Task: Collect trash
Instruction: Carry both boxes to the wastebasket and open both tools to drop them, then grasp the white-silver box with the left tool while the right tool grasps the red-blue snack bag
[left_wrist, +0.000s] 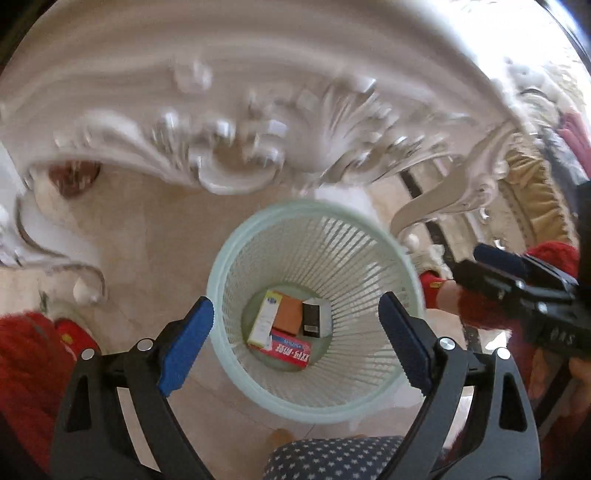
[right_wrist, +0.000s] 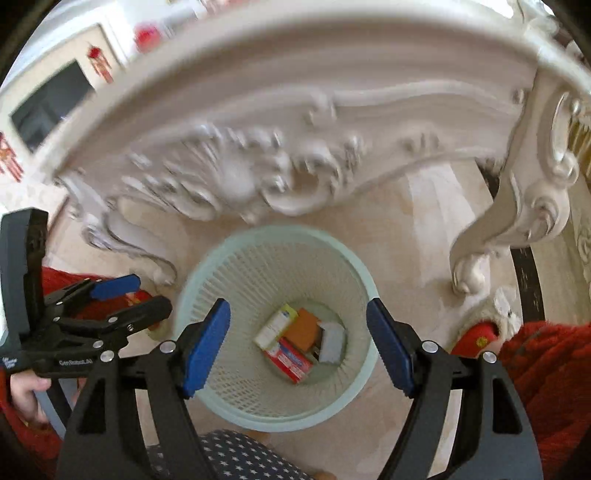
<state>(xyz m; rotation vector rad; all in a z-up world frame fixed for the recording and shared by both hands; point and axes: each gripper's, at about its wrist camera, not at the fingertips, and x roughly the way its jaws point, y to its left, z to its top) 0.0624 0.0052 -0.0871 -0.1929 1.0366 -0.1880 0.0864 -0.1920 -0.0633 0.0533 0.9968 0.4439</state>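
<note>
Left hand-held gripper (left_wrist: 295, 343): jaws apart, empty, above the pale green slatted wastebasket (left_wrist: 229, 258) on the floor (left_wrist: 147, 236). Inside, left to right: cream box (left_wrist: 263, 320), orange box (left_wrist: 289, 314), black box (left_wrist: 311, 317), with a red box (left_wrist: 290, 350) lying in front. Right hand-held gripper (right_wrist: 299, 345): jaws parted, empty, over the same basket.

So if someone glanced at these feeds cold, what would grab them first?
The pale green slatted wastebasket on the floor, dead centre, with small boxes lying at its bottom. Both open grippers, left and right, hang above it with nothing between them, and the carved white table looms behind it.
</note>
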